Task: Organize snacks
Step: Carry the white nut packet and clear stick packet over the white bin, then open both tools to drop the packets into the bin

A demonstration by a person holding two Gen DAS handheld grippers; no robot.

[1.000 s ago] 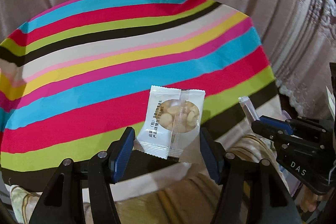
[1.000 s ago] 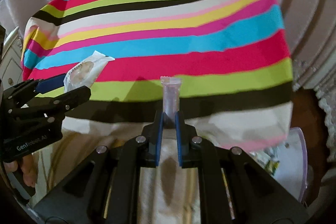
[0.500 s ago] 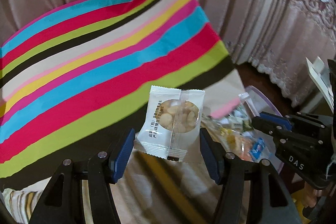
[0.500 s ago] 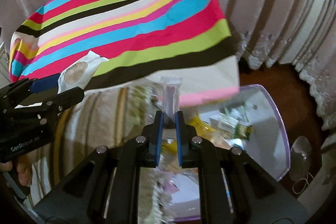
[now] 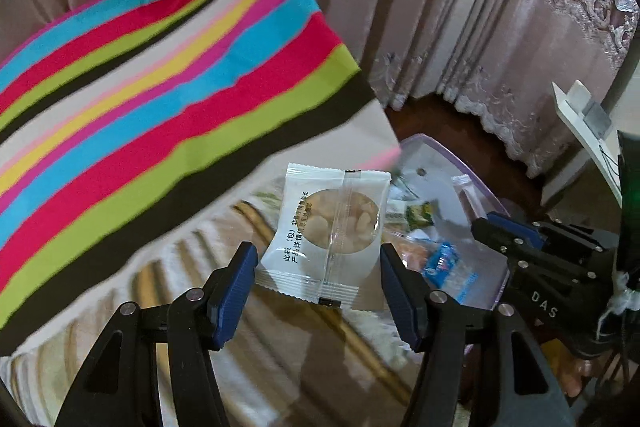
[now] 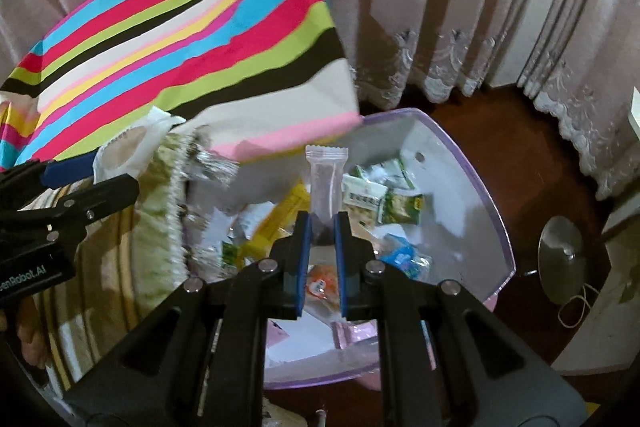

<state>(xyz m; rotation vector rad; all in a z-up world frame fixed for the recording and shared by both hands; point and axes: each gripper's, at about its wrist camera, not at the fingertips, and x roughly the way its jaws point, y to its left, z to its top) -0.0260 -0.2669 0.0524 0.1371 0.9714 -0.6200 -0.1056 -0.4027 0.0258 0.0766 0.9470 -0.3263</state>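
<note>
My left gripper (image 5: pixel 316 267) is shut on a white nut packet (image 5: pixel 326 231) with a round clear window, held by its side edges in the air. It also shows in the right wrist view (image 6: pixel 132 147). My right gripper (image 6: pixel 323 223) is shut on a narrow clear snack stick (image 6: pixel 326 183) that stands upright above a clear purple-rimmed bin (image 6: pixel 476 183). The bin holds several mixed snack packets (image 6: pixel 380 203). In the left wrist view the right gripper (image 5: pixel 516 231) sits at the right over the bin (image 5: pixel 472 183).
A bright striped cloth (image 6: pixel 180 39) covers the table at the left. Below it lies a beige striped fabric with a fringe (image 6: pixel 160 227). Curtains (image 6: pixel 440 7) hang behind. Dark wood floor (image 6: pixel 520 131) and a round metal stand base (image 6: pixel 560 247) lie to the right.
Both grippers have swung right, away from the striped table and over the snack bin. Each keeps its packet.
</note>
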